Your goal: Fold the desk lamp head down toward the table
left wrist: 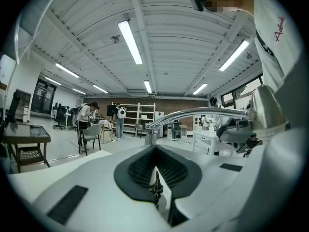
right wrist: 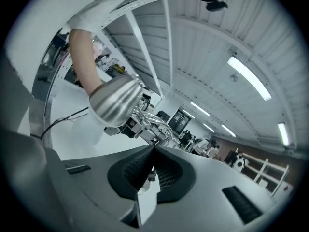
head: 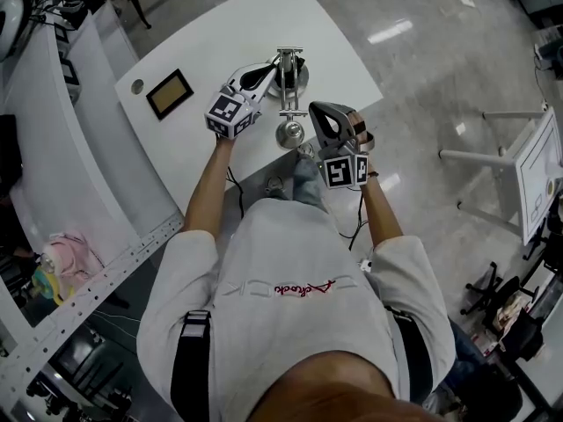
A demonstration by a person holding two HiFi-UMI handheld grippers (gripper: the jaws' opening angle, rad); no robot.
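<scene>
Clearly the lamp [head: 288, 60] looks like stiff, slick metal, best gripped on its head [right wrist: 113, 103] at upper left; left gripper [left wrist: 155, 148] and right gripper [right wrist: 153, 150] both have fingers [left wrist: 140, 170] pressed together, empty

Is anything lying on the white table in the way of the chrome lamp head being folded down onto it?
Nothing visible does. The dark framed plaque lies on the white table well left of the chrome lamp head; the spot right under the head is hidden.
</scene>
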